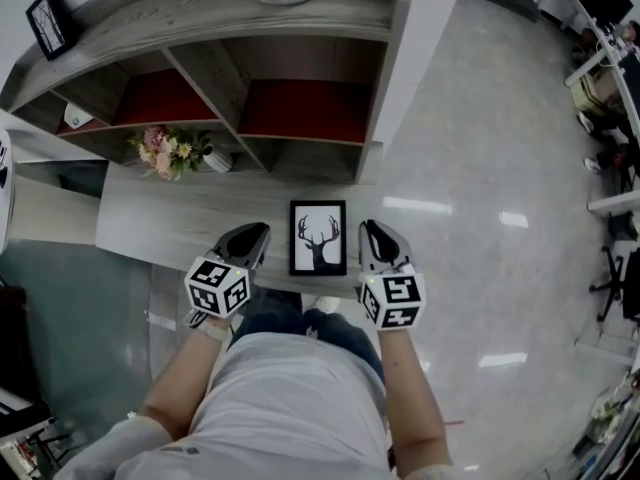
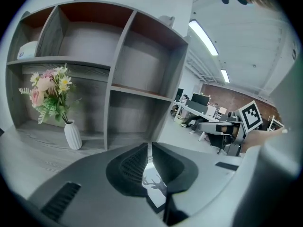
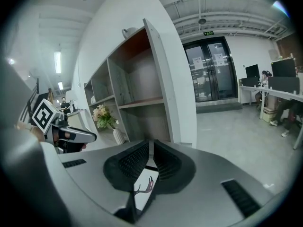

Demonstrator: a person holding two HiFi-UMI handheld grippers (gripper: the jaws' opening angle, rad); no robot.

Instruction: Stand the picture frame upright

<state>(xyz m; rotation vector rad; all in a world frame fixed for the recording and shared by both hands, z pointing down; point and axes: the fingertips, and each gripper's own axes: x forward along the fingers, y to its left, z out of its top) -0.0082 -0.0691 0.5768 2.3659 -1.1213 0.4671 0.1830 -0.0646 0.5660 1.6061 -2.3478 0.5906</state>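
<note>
A black picture frame [image 1: 318, 237] with a deer silhouette lies flat near the front edge of the grey wooden desk [image 1: 160, 220]. My left gripper [image 1: 252, 234] hovers just left of it and my right gripper [image 1: 376, 232] just right of it, neither touching it. Both are shut with nothing between the jaws. In the left gripper view the closed jaws [image 2: 149, 148] point at the shelf, and the frame [image 2: 155, 185] shows below them. In the right gripper view the frame [image 3: 143, 188] again lies under the shut jaws [image 3: 151, 148].
A grey shelf unit [image 1: 250, 88] with red-backed compartments stands at the back of the desk. A white vase of pink flowers [image 1: 172, 153] sits at its left. A small dark frame [image 1: 48, 20] stands on the shelf top. Glossy floor and office chairs [image 1: 620, 278] lie to the right.
</note>
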